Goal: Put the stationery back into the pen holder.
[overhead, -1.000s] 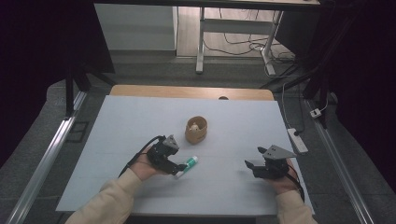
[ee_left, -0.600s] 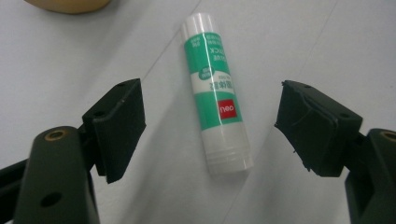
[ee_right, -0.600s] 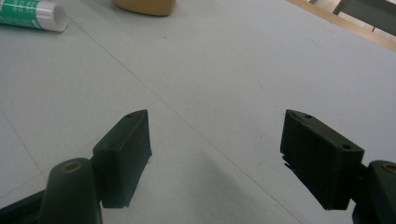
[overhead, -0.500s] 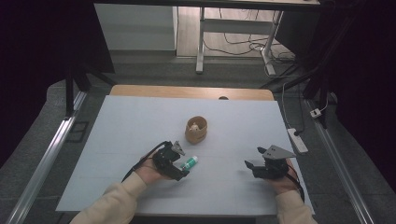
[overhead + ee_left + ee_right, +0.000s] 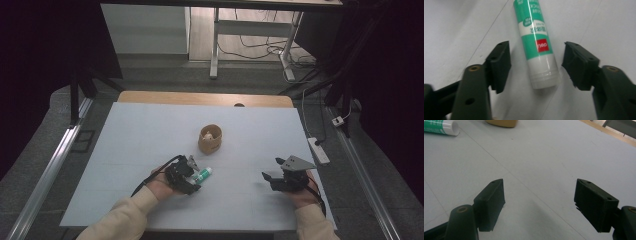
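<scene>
While your left gripper straddles the glue stick with jaws spread, untouching, your right gripper rests agape.

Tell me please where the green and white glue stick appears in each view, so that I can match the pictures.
High view: the green and white glue stick lies on the table, just right of the left gripper.
Left gripper view: it lies at centre, between the open jaws, touching neither.
Right gripper view: its white end shows at the top left corner.
Shared landmark: the round tan wooden cup, whose base shows at the top edge of the right gripper view.
</scene>
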